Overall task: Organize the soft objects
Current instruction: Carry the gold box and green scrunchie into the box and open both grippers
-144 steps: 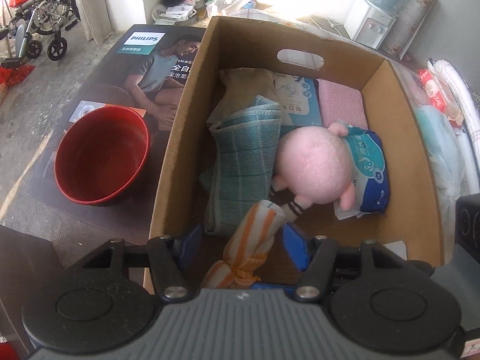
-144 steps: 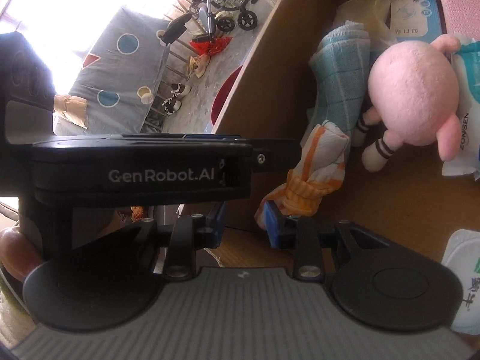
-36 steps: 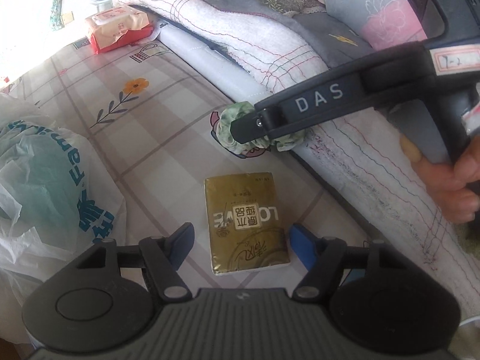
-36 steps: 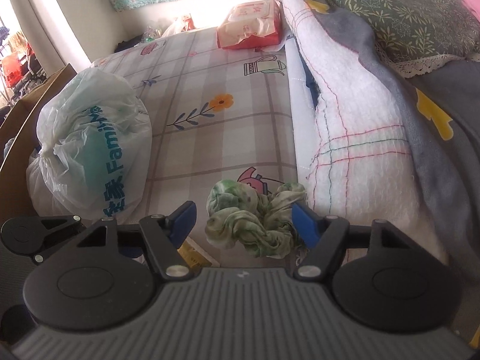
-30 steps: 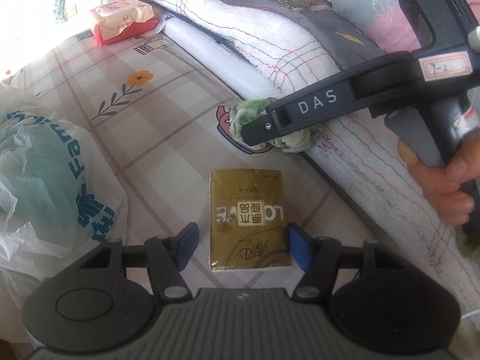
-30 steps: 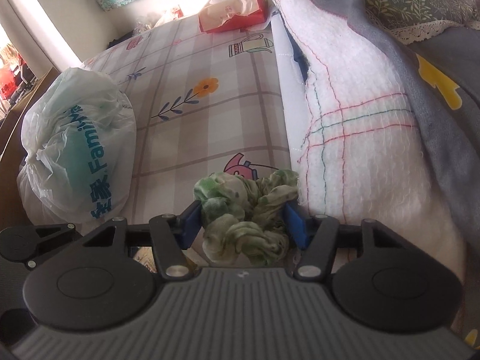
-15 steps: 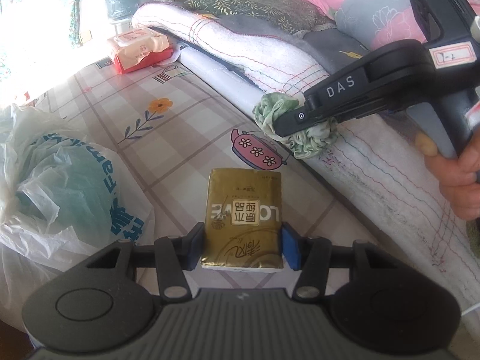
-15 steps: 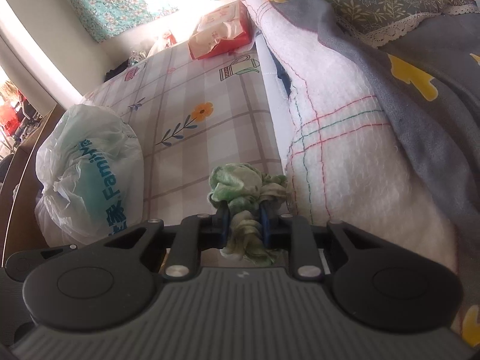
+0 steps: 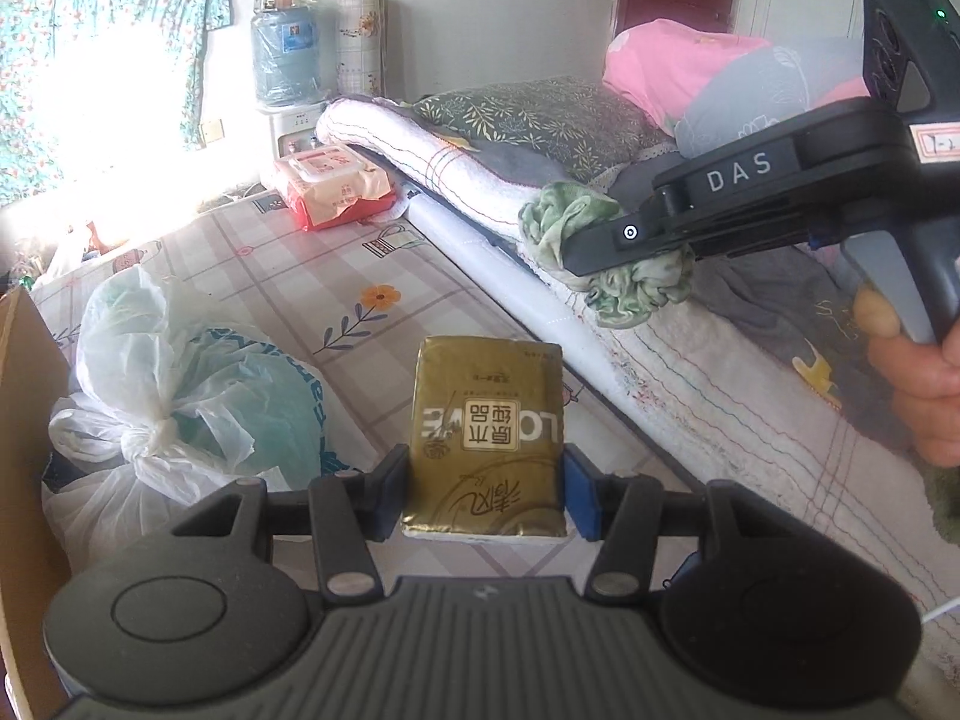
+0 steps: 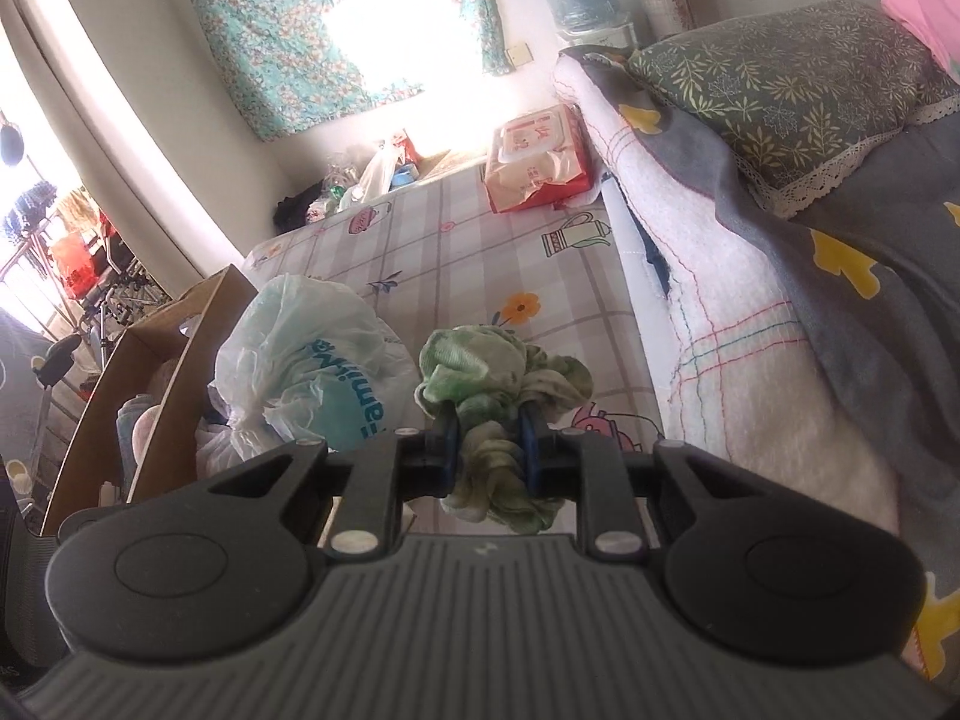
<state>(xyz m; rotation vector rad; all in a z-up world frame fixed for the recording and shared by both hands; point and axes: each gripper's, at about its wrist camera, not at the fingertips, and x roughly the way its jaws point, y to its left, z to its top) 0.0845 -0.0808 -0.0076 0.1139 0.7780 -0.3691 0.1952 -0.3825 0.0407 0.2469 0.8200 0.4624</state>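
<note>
My left gripper [image 9: 486, 489] is shut on a gold tissue pack [image 9: 487, 420] and holds it lifted above the checked bed sheet [image 9: 336, 276]. My right gripper [image 10: 489, 441] is shut on a green tie-dye scrunchie [image 10: 498, 372] and holds it above the sheet. The scrunchie also shows in the left wrist view [image 9: 570, 222], pinched in the right gripper to the upper right of the tissue pack. The cardboard box [image 10: 150, 372] stands at the bed's left edge, with soft items inside.
A tied white plastic bag [image 9: 180, 384] lies on the sheet by the box; it also shows in the right wrist view [image 10: 312, 360]. A red wet-wipes pack [image 9: 330, 183] lies at the far end. Folded blankets [image 10: 750, 312] and pillows [image 10: 774, 78] are piled along the right.
Both grippers closed on their objects on the bed and lifted them: the left took the gold tissue pack, the right the green scrunchie. Both have risen since half a second ago.
</note>
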